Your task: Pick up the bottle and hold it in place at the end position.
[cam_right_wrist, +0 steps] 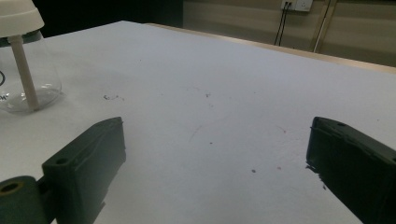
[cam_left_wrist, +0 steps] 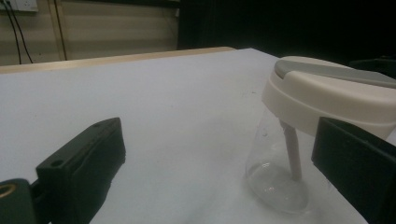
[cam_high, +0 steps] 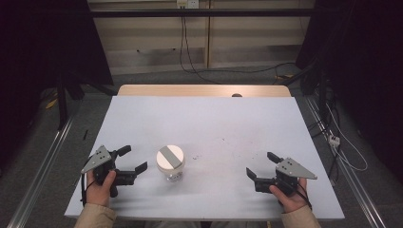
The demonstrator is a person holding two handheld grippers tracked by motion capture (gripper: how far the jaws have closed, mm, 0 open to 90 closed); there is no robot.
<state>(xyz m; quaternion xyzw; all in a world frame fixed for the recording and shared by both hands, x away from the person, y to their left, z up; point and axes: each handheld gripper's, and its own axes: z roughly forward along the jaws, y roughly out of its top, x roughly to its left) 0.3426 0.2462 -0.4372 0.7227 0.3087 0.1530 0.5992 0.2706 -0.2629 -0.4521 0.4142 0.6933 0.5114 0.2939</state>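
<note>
A clear glass jar with a cream round lid crossed by a grey band [cam_high: 170,161] stands upright on the white-covered table [cam_high: 209,123], near the person's edge and left of the middle. A cream straw-like stem hangs from the lid down to the jar's floor, as the left gripper view shows.

The left gripper [cam_high: 131,164] rests low just left of the jar, its black jaws spread wide and holding nothing; in its own view one jaw stands in front of the lid's rim, the other well off to the side. The right gripper [cam_high: 260,165] sits well apart on the right, jaws likewise spread and empty, pointing toward the jar.

The main risk appears to be the jar itself: it looks tall, smooth and top-heavy under that broad lid. If the left gripper closes off-centre or on the lid alone, the jar could tip or skid across the cloth. A pinch on the curved glass might slip, and turning the lid without the other gripper bracing the body would probably just spin the whole jar.
</note>
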